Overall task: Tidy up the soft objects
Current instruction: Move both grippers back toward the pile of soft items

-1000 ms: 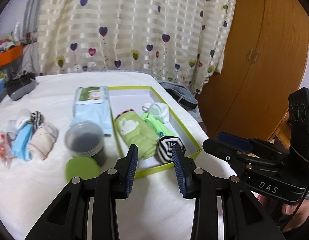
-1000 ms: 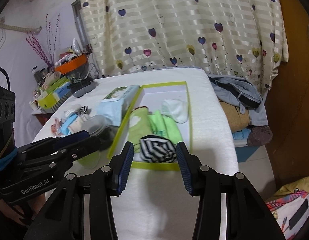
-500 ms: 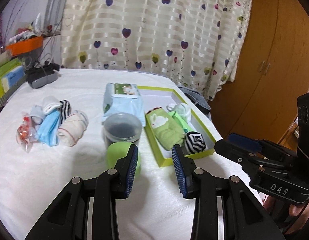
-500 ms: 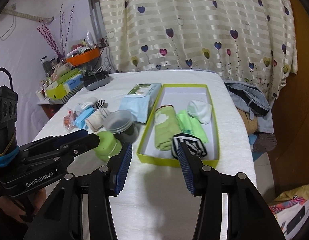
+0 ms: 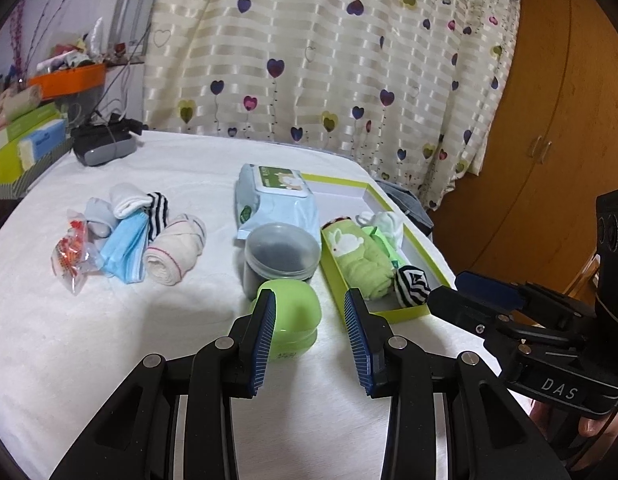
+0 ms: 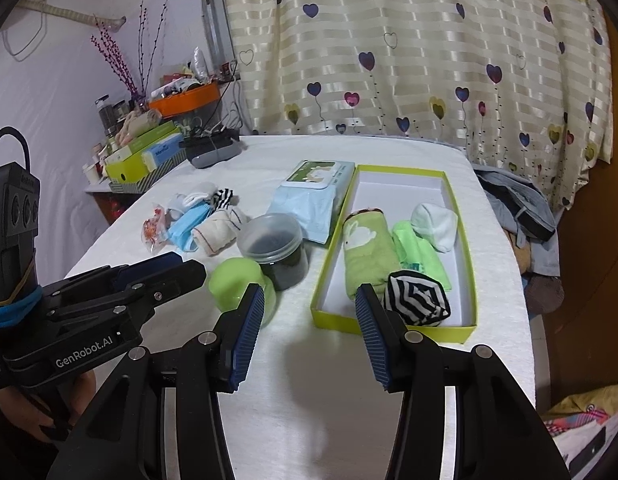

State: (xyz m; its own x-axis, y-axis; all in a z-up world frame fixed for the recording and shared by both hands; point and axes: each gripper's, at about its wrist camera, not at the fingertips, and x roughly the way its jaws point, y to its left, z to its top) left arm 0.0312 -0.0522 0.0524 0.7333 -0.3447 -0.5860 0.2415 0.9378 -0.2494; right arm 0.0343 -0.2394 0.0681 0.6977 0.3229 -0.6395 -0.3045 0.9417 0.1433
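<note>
On the counter (image 6: 317, 380), the box (image 6: 467, 280) holds a striped roll (image 6: 415, 298) at its six o'clock end. Both tools, left (image 5: 309, 336) and right (image 6: 311, 332), gape empty. Loose socks (image 5: 149, 236) lie at ten o'clock.

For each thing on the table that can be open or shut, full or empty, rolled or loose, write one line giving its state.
green-rimmed box: lid off, part filled.
striped sock: balled, in the box.
rabbit cloth: folded, in the box.
wipes pack: flap shut, beside the box.
clear jar: lid on, dark contents.
cream sock: rolled, outside the box.
left gripper: open, empty.
right gripper: open, empty.
</note>
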